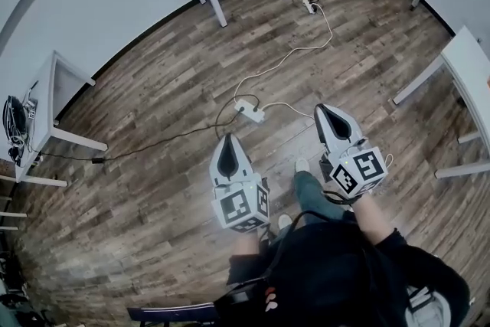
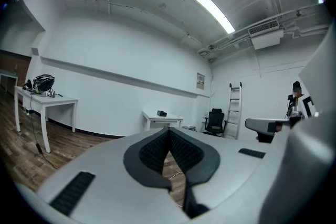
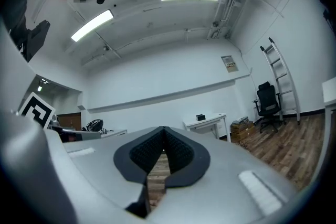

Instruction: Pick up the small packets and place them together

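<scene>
Over the floor (image 1: pixel 153 111) in the head view, we are holding the left gripper (image 1: pixel 227 145) and right gripper (image 1: pixel 328 115) level; no packets are showing. Left gripper view: we are seeing jaws shut, empty. Right gripper view: likewise. We are expecting light, crinkly packets, best pinched by an edge.

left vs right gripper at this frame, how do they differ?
The left gripper sits lower in the head view, nearer the person. The right gripper reaches further ahead. The left gripper's tip shows near the floor power strip, while the right gripper's lies by the white cable. Both are shut, empty and pointing level.
</scene>
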